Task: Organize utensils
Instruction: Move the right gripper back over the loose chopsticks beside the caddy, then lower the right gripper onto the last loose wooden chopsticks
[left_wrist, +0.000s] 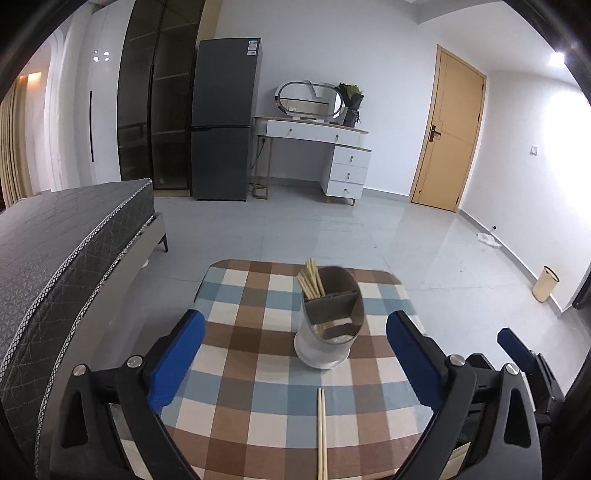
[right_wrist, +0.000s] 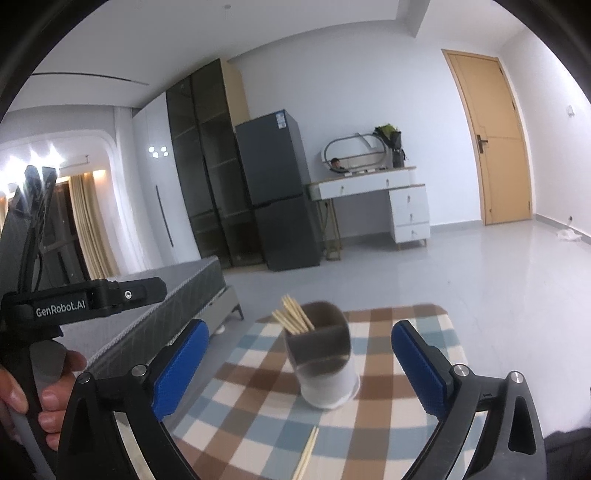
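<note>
A grey divided utensil holder stands on the checkered table; several wooden chopsticks stand in its back compartment. A loose pair of chopsticks lies flat on the cloth in front of it. My left gripper is open and empty, its blue fingers either side of the holder and short of it. In the right wrist view the holder and the loose pair show again. My right gripper is open and empty, above the table.
A grey bed stands close to the table's left side. A dark fridge, a white dressing table and a wooden door line the far wall. A cream bin stands on the floor at right.
</note>
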